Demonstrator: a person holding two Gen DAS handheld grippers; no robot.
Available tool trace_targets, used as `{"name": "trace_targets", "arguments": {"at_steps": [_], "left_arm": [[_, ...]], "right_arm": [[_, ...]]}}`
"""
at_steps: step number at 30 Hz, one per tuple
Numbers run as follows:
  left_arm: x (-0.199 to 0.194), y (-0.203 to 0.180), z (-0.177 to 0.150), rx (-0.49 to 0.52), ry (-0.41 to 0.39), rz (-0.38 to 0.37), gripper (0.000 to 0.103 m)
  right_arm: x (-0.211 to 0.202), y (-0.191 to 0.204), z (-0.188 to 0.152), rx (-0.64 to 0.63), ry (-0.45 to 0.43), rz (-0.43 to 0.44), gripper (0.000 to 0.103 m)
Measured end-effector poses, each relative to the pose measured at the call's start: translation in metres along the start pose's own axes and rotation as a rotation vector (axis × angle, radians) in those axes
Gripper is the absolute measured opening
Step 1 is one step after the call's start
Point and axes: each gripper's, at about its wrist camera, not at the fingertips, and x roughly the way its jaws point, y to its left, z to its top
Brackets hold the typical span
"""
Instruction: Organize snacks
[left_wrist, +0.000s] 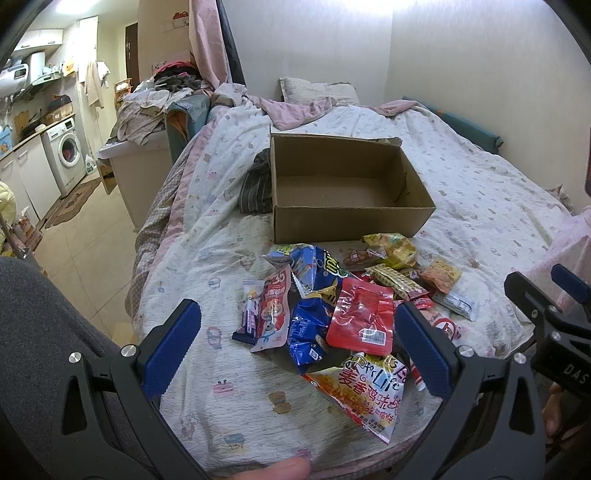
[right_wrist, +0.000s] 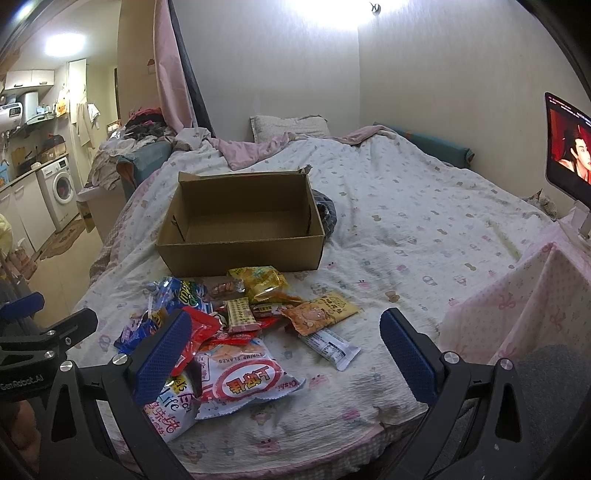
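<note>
Sitting open on bed (right_wrist: 406, 206), cardboard box (right_wrist: 240, 254) bare inside, snack packets (right_wrist: 236, 332) heaped just before it

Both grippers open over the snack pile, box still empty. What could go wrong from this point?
1. The snack pile overlaps heavily; closing on the red packet may drag neighbouring packets along.
2. The cardboard box sits on soft bedding, so a bump against its wall could shift or tip it.
3. The left gripper and right gripper work close together and might collide.
</note>
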Motion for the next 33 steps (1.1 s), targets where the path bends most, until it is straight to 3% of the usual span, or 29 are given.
{"name": "trace_targets", "arguments": {"at_steps": [33], "left_arm": [[0.013,-0.003,0.008,0.02,0.035,-0.018,0.103]], "right_arm": [[0.005,-0.006,0.008,0.053,0.014,0.005,0.103]]}}
